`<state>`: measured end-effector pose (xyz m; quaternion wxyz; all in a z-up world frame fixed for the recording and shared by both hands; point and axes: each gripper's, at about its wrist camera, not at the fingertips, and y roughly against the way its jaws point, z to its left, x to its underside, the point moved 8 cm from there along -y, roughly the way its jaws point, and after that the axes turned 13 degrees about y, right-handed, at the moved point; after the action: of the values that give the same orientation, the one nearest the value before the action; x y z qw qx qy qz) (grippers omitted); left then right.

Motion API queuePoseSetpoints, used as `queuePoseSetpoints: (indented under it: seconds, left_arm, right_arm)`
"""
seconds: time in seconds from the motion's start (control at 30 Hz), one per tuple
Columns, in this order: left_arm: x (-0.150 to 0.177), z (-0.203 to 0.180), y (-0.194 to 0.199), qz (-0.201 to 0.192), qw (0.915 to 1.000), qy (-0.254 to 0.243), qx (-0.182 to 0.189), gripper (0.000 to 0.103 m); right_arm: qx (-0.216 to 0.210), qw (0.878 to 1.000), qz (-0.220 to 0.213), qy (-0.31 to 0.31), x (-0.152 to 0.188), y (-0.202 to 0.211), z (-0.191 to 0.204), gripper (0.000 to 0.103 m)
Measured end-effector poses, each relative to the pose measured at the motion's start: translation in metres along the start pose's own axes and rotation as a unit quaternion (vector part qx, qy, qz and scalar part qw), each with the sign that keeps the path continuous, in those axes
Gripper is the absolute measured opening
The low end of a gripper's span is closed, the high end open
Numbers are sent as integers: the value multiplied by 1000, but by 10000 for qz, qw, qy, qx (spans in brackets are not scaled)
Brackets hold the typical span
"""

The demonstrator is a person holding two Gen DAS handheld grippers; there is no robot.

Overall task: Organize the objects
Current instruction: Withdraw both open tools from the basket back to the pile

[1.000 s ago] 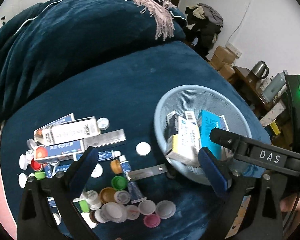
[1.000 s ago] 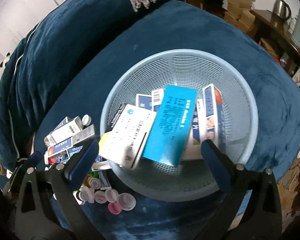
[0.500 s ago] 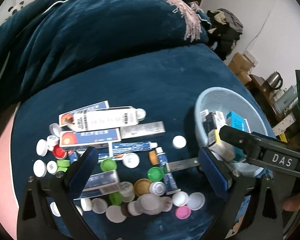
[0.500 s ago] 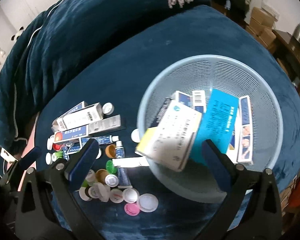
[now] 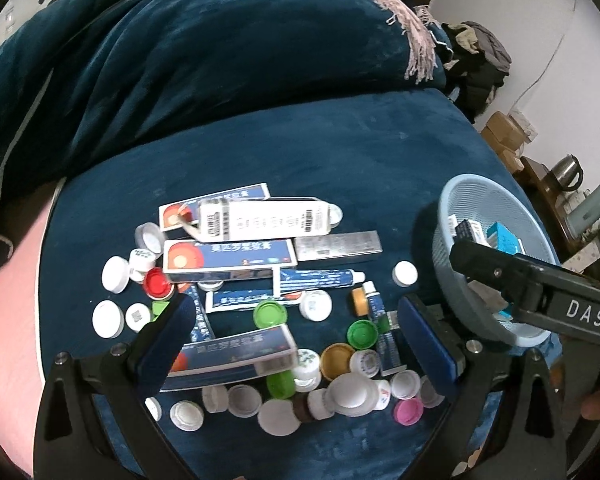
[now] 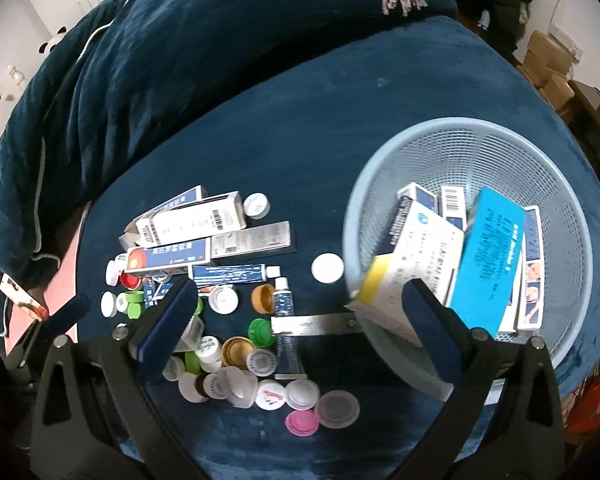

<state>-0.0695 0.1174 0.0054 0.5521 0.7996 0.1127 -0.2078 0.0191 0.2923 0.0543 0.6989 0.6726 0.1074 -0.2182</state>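
A pile of medicine boxes (image 5: 236, 260), ointment tubes (image 5: 320, 278) and several bottle caps (image 5: 352, 394) lies on the dark blue blanket. My left gripper (image 5: 296, 340) hovers open over the pile, nothing between its fingers. To the right stands a light blue mesh basket (image 6: 472, 136) holding several boxes, among them a bright blue box (image 6: 488, 256). My right gripper (image 6: 300, 324) is open and empty, above the gap between the caps and the basket (image 5: 460, 200). The right gripper's black arm crosses the left wrist view in front of the basket.
A rumpled dark blue quilt (image 5: 180, 72) with a pink fringed scarf (image 5: 412, 32) rises behind the pile. Cardboard boxes (image 5: 504, 136), a kettle (image 5: 568, 170) and clothes sit at the far right. A pink surface (image 5: 16, 280) borders the blanket on the left.
Both grippers have swung left, away from the basket toward the pile of boxes and caps. The basket now sits at the right of both views. Both stay open.
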Motion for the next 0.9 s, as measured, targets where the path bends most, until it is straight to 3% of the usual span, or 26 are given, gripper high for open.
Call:
queuePoseSetpoints:
  seconds: [0.6, 0.9]
  left_arm:
    - [2, 57, -3, 96, 9992, 340, -166, 101]
    - [5, 142, -16, 312, 9885, 1425, -394, 101]
  right_arm:
    - [-29, 9977, 155, 666, -5, -18, 50, 103]
    - [-290, 9844, 418, 1682, -20, -52, 83, 103]
